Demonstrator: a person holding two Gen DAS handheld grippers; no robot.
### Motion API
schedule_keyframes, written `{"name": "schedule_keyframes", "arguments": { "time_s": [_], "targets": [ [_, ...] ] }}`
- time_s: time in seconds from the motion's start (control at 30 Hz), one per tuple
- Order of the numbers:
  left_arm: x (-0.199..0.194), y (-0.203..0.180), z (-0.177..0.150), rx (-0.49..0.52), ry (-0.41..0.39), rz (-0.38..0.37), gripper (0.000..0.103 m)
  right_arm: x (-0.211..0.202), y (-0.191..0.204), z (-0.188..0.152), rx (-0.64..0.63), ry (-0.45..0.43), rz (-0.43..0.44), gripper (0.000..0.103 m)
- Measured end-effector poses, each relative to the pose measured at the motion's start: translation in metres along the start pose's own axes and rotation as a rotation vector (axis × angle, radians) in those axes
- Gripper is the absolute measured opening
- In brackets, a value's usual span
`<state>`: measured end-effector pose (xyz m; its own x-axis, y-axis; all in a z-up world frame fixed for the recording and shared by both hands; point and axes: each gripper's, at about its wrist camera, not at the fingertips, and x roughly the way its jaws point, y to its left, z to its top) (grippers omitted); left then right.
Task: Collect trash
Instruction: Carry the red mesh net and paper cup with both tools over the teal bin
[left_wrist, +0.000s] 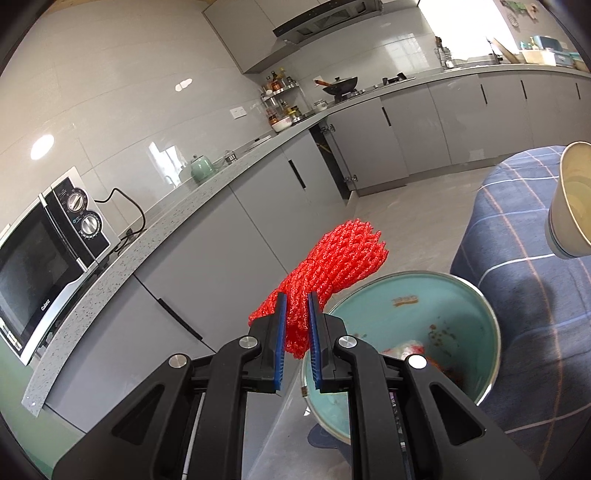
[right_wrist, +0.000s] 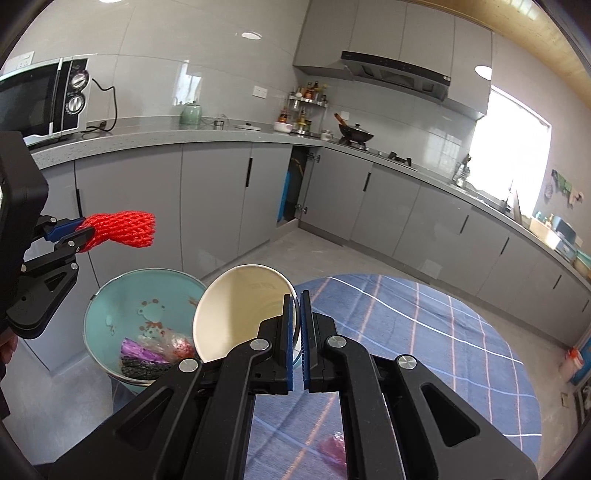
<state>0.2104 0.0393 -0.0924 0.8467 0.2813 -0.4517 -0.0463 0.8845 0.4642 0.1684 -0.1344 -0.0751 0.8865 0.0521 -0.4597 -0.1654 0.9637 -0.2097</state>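
Note:
My left gripper is shut on a red foam net sleeve, held in the air just left of and above the teal trash bin. From the right wrist view the same left gripper and red net hang over the bin's left rim. My right gripper is shut on the rim of an empty cream paper cup, tilted on its side with its mouth toward the camera, at the bin's right edge. The cup shows at the far right of the left wrist view. The bin holds purple, red and dark wrappers.
A round table with a blue plaid cloth lies right of the bin, with a pink wrapper near its front. Grey cabinets and a worktop with a microwave stand behind. A person's hand shows at the left edge.

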Motion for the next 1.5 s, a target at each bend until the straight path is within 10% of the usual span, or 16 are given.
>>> {"name": "schedule_keyframes", "arguments": {
  "time_s": [1.5],
  "targets": [
    [0.038, 0.011, -0.016, -0.005, 0.086, 0.013, 0.012, 0.043, 0.070, 0.010, -0.084, 0.015, 0.137, 0.004]
  ]
}}
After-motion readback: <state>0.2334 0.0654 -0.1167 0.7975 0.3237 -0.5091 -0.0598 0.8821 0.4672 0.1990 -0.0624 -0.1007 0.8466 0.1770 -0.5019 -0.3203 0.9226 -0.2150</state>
